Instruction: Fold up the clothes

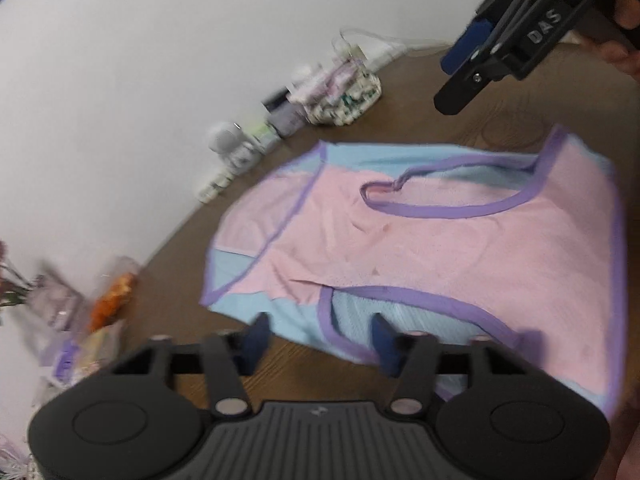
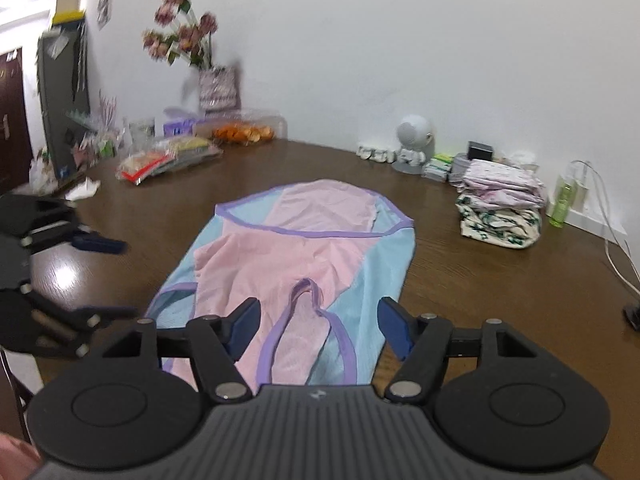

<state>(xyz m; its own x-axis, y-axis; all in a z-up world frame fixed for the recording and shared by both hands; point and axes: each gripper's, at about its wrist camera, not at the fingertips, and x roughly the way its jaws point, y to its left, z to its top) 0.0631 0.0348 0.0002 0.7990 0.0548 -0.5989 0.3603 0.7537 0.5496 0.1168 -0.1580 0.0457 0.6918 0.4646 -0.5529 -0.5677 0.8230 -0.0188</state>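
A pink and light-blue sleeveless top (image 1: pixel 420 240) (image 2: pixel 296 248) with purple trim lies flat on the brown wooden table (image 2: pixel 500 300). At the bottom of the left wrist view, my left gripper (image 1: pixel 320 344) hovers open over the top's near blue edge, with no cloth pinched between its blue pads. It shows again at the left of the right wrist view as the left gripper (image 2: pixel 100 278), jaws apart, beside the garment. My right gripper (image 2: pixel 320 328) stands open above the purple-edged neckline end, holding nothing. The right gripper (image 1: pixel 460 76) also appears raised at the top right of the left wrist view.
A stack of folded clothes (image 2: pixel 500 208) (image 1: pixel 340 96) sits by the wall. Near it are a small white fan (image 2: pixel 414 140), boxes, a green bottle (image 2: pixel 562 200) and a white cable (image 2: pixel 616 240). Flowers (image 2: pixel 180 32), snack packets (image 2: pixel 168 160) and oranges (image 2: pixel 244 132) crowd the far left.
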